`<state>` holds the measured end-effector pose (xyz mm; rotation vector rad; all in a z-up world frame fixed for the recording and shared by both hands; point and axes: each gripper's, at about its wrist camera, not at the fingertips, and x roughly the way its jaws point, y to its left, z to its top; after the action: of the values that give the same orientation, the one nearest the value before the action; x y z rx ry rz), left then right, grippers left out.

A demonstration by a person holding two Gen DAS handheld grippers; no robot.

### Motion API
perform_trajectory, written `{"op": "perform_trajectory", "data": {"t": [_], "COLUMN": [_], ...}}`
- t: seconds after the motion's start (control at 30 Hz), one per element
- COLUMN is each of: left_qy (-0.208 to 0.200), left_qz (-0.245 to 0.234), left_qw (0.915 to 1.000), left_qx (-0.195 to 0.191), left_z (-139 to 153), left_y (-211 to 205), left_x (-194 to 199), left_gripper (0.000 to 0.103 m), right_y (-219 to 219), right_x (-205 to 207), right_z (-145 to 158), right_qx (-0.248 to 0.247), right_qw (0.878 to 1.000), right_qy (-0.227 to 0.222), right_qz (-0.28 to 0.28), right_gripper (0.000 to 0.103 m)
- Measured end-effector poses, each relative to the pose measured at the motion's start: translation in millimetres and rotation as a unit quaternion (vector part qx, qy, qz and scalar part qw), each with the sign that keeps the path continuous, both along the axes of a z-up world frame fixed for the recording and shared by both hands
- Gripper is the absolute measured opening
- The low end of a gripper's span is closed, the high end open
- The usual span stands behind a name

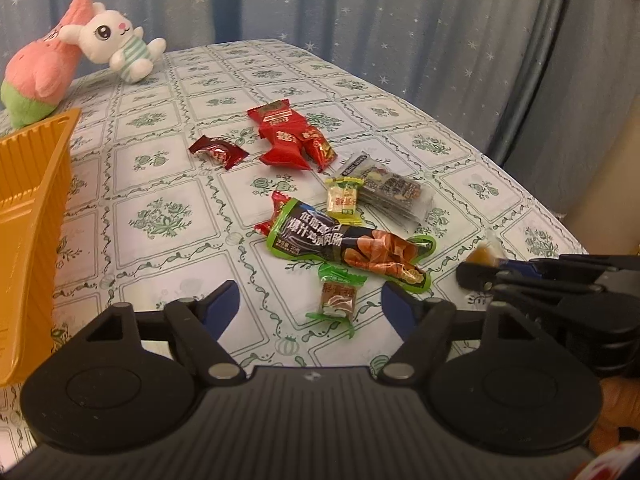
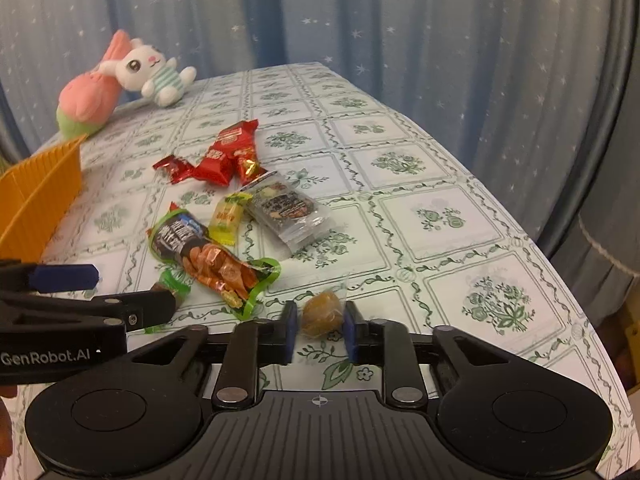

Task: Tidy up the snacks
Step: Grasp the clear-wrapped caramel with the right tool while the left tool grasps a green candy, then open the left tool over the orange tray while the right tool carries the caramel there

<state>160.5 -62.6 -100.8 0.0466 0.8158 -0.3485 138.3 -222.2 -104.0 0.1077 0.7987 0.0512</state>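
Note:
Several snacks lie on the patterned tablecloth (image 1: 168, 168): a green sausage pack (image 1: 352, 250), red candies (image 1: 288, 136), a yellow-green candy (image 1: 343, 196) and a clear packet (image 1: 394, 190). My left gripper (image 1: 310, 300) is open, with a small green-wrapped candy (image 1: 337, 298) lying between its fingers. My right gripper (image 2: 320, 330) is closed around a brown candy in clear wrap (image 2: 322, 314), low over the table. That candy also shows in the left wrist view (image 1: 482, 254). The left gripper shows at the left of the right wrist view (image 2: 120, 296).
An orange ribbed tray (image 1: 32, 216) stands at the left, also in the right wrist view (image 2: 44, 192). Two plush toys (image 1: 80, 56) sit at the far left corner. Blue starred curtains (image 2: 360, 12) hang behind. The table's edge (image 2: 540, 248) runs along the right.

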Motion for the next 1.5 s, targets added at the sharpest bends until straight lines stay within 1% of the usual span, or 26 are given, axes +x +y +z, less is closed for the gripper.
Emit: {"op": "perform_trajectory", "data": {"t": [0.03,0.1,0.17,0.2,0.27,0.3,0.33,0.37,0.47,0.6,0.73,0.9,1.03,1.2,1.33,1.5], "left_qy": [-0.001,0.0,0.0,0.001,0.003,0.005,0.009,0.012,0.014,0.01,0.005,-0.008,-0.019,-0.033,-0.033,-0.028], "left_qz": [-0.003,-0.011,-0.019,-0.023,-0.032,-0.036,-0.038,-0.038,-0.024,-0.005,0.014,0.054,0.091,0.143,0.173,0.201], "left_qw": [1.0,0.9999,0.9997,0.9996,0.999,0.9986,0.9982,0.998,0.9981,0.9988,0.9989,0.9975,0.9948,0.9881,0.9831,0.9779], "left_qx": [0.001,0.006,0.013,0.017,0.032,0.039,0.045,0.049,0.055,0.047,0.045,0.044,0.042,0.046,0.049,0.049], "left_z": [0,-1,-2,-2,-4,-5,-6,-7,-6,5,22,50,73,97,104,104], "left_y": [-1,-5,-10,-12,-17,-19,-21,-22,-20,-10,6,42,79,136,179,222], "left_x": [1,2,4,4,5,5,5,5,2,-5,-14,-25,-30,-34,-33,-28], "left_gripper": [0.066,0.061,0.049,0.045,0.031,0.028,0.021,0.018,0.018,0.018,0.018,0.018,0.018,0.018,0.018,0.018], "right_y": [0,-2,-4,-4,-5,-5,-5,-6,-6,-4,5,30,68,128,173,217], "right_x": [0,-1,-2,-2,-2,-3,-3,-3,-4,-6,-11,-12,-9,-1,6,17], "right_z": [1,2,3,4,5,5,5,6,7,11,20,40,61,85,96,95], "right_qx": [-0.001,0.002,0.003,0.003,0.004,0.005,0.005,0.005,0.006,0.008,0.007,0.022,0.033,0.047,0.048,0.042], "right_qw": [1.0,1.0,1.0,1.0,1.0,1.0,1.0,1.0,1.0,1.0,0.999,0.997,0.992,0.981,0.971,0.963], "right_qy": [-0.003,-0.005,-0.01,-0.011,-0.012,-0.012,-0.012,-0.014,-0.017,-0.02,-0.03,-0.04,-0.053,-0.067,-0.068,-0.056], "right_qz": [-0.003,-0.008,-0.013,-0.014,-0.016,-0.016,-0.016,-0.017,-0.017,-0.011,0.012,0.059,0.11,0.178,0.223,0.261], "right_gripper": [0.011,0.011,0.011,0.011,0.011,0.011,0.011,0.011,0.011,0.011,0.011,0.011,0.011,0.011,0.011,0.011]}}
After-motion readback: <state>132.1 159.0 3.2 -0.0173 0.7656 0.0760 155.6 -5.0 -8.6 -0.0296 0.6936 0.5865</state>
